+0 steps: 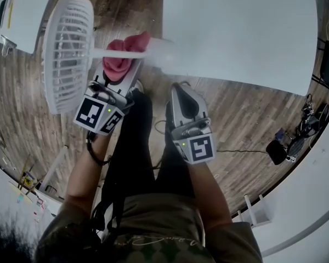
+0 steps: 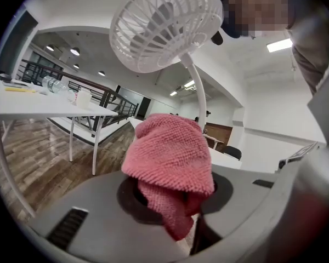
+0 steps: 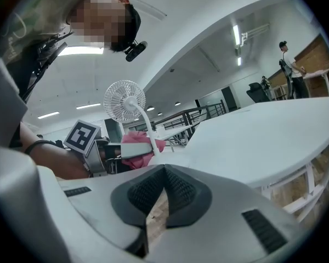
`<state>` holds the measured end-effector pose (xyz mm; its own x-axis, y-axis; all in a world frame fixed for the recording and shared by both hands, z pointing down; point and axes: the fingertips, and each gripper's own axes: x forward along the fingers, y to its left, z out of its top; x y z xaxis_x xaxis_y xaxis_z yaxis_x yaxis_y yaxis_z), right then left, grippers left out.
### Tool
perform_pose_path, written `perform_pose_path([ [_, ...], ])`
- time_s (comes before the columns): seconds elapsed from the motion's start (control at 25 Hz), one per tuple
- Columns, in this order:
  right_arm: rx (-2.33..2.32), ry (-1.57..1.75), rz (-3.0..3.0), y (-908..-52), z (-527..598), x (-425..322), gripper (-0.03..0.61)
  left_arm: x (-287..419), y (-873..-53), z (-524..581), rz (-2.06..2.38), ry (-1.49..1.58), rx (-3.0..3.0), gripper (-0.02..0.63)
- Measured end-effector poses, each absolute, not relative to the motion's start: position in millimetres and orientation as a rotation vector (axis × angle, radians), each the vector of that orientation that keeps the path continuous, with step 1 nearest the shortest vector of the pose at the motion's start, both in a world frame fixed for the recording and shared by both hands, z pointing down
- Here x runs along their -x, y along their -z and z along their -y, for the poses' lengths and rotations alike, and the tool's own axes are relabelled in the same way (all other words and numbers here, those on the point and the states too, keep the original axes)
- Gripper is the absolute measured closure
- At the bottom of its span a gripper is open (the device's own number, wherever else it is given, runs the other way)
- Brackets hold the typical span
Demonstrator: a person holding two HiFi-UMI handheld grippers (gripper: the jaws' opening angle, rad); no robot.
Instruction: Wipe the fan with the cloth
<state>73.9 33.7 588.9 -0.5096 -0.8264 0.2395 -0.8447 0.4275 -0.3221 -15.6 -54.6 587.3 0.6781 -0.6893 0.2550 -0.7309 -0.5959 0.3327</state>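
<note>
- The cloth is clamped in the left gripper and bunched up above its jaws.
- The fan is seen above and just ahead of the cloth. Its stem rises close behind the cloth, from the table edge up to the head. Whether cloth and stem touch cannot be told.
- The right gripper is closed on nothing and held beside the left, farther from the fan.
- The wipe is judged to fall to the left gripper, carried up along the stem.
- A cup and a bottle are seen on a far table; their contents cannot be made out.
</note>
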Motion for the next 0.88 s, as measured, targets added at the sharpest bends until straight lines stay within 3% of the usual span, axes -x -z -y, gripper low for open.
perform_pose_path([
  [0.88, -1.512, -0.644, 2.628, -591.1, -36.4, -61.5, 0.58, 27.4, -593.3, 51.4, 1.095, -0.155, -2.488, 0.486],
])
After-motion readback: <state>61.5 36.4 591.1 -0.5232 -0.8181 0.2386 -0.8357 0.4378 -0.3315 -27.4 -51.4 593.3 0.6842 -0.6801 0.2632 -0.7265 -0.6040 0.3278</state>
